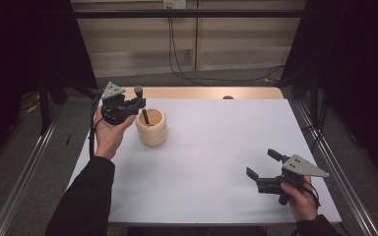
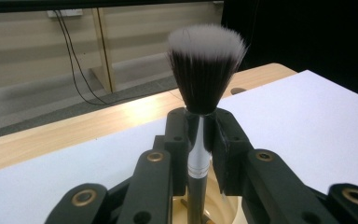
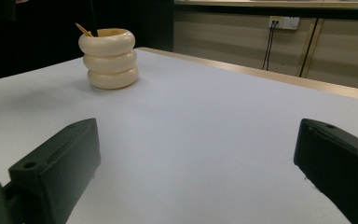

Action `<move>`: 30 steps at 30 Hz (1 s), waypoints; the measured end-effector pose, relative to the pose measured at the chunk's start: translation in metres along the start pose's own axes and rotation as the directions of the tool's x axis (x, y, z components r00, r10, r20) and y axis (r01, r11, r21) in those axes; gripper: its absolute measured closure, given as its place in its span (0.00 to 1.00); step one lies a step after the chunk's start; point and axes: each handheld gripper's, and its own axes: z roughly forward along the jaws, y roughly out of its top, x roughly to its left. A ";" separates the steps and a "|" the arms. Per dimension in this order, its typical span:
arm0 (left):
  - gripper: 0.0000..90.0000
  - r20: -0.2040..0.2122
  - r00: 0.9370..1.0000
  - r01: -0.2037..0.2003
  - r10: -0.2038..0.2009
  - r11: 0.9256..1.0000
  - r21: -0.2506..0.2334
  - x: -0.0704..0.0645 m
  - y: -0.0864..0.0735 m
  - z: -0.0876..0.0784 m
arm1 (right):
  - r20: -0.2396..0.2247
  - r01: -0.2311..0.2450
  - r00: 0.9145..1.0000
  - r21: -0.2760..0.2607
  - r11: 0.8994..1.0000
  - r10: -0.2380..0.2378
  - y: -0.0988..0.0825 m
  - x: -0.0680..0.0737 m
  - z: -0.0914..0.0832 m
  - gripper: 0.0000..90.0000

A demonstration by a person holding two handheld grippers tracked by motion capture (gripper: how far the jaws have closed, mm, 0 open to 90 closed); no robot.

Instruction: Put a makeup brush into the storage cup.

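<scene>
High view: the left claw (image 1: pixel 139 102) sits at the far left of the white counter (image 1: pixel 211 162), directly above a cream ribbed pot (image 1: pixel 151 127) made of three stacked rings. It is clamped on a makeup brush (image 1: pixel 141 105), whose dark handle slants down into the mouth of the pot while the bristle head stands up above the claw. Left gripper view shows the grip closely: both black pads press on the silver ferrule of the brush just under its dark, white-tipped bristles, and the pot's pale rim lies right below. A thin orange-tan stick (image 3: pixel 83 29) leans inside the pot too, seen in the right gripper view beside the dark handle. The right claw (image 1: pixel 266 162) rests low near the front right corner of the counter, well apart from the pot, its jaws spread wide with bare counter between them.
</scene>
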 end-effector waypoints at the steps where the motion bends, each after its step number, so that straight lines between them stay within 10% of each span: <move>1: 0.87 -0.007 1.000 0.000 0.000 1.000 0.005 0.000 -0.001 0.000 | 0.009 -0.004 1.000 -0.002 1.000 0.004 0.000 0.000 0.000 0.00; 30: 0.86 -0.008 1.000 0.020 -0.020 0.999 0.036 0.000 -0.032 0.014 | -0.007 -0.001 1.000 -0.004 1.000 0.001 0.000 0.001 0.000 0.00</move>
